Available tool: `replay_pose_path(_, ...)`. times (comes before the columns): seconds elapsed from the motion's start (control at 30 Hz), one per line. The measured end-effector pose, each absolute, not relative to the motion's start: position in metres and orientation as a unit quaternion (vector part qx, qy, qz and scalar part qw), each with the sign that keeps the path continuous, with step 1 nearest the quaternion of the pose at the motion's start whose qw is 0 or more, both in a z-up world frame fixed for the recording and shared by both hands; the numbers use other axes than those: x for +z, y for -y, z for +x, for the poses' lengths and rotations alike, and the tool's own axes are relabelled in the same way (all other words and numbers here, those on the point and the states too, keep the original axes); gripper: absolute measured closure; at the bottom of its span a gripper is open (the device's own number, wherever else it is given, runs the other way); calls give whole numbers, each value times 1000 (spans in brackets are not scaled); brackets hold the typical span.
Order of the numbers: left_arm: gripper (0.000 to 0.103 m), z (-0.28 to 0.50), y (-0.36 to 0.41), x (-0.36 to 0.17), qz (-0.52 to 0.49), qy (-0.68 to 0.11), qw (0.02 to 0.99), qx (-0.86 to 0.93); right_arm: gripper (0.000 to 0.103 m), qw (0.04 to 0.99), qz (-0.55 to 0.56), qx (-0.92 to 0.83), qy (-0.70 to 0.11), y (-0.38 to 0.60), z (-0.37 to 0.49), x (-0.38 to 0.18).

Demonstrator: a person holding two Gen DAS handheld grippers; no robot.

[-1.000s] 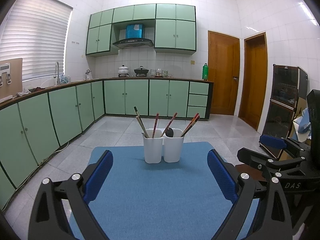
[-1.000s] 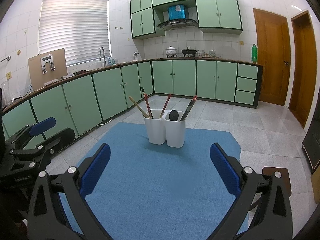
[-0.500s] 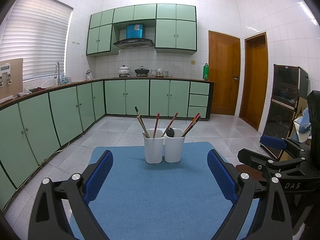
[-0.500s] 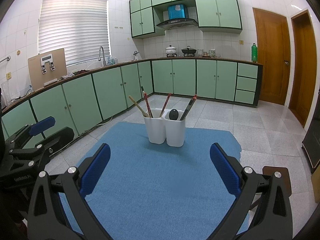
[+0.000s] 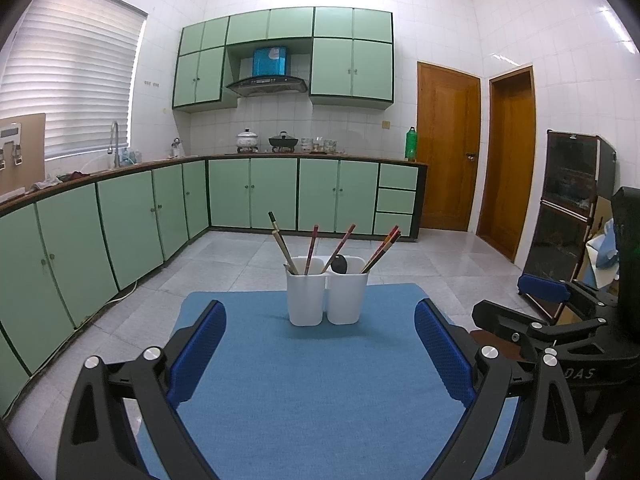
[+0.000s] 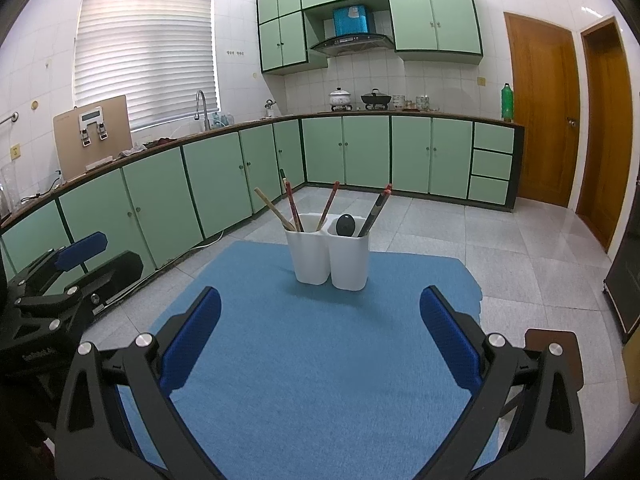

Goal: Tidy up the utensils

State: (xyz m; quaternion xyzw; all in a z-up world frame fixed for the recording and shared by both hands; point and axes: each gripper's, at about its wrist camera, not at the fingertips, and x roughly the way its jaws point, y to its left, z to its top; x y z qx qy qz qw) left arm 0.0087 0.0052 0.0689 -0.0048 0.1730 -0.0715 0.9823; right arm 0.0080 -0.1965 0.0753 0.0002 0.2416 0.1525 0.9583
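Two white utensil cups stand side by side at the far end of a blue mat (image 5: 320,380). The left cup (image 5: 305,296) holds several chopsticks (image 5: 310,249). The right cup (image 5: 347,298) holds a black spoon (image 5: 339,264) and more chopsticks (image 5: 382,248). My left gripper (image 5: 320,350) is open and empty, well short of the cups. My right gripper (image 6: 320,336) is open and empty too, with the cups (image 6: 330,258) ahead of it. Each gripper shows at the edge of the other's view.
The mat (image 6: 320,360) covers a small table above a tiled floor. Green kitchen cabinets (image 5: 256,196) run along the left and back walls. Two wooden doors (image 5: 448,144) stand at the right. A dark glass-front cabinet (image 5: 568,216) stands at the far right.
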Motion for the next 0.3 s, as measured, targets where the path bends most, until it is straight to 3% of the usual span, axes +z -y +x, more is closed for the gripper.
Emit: replay_pose_path(0.3, 10, 11, -4, 69, -4, -179, 981, -68, 6, 958, 1, 153, -243, 199, 8, 75)
